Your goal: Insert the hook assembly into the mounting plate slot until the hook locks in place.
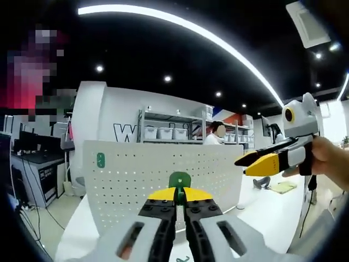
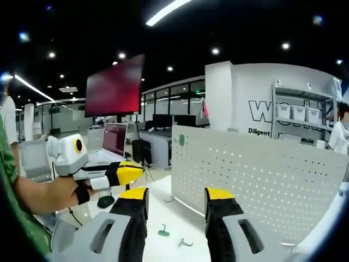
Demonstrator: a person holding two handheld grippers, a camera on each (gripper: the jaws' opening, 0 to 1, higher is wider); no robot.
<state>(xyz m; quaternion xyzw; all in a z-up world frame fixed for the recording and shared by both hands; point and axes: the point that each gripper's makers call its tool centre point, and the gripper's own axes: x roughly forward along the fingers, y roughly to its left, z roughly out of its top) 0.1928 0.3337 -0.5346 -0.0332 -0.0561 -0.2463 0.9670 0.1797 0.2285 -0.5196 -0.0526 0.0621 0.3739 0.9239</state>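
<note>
green hook [image 1: 179, 179] sits pinched between the left gripper [image 1: 180, 194] tips, low centre of the left gripper view, right in front of the white pegboard [image 1: 163, 174]. right gripper [image 2: 176, 197] is spread wide with nothing in it. in its view the pegboard [image 2: 256, 180] stands centre right, and two small hooks [image 2: 163, 231] lie on the white surface [image 2: 163, 210] between the jaws.

Bright ceiling strips, fisheye warp, sharp
</note>
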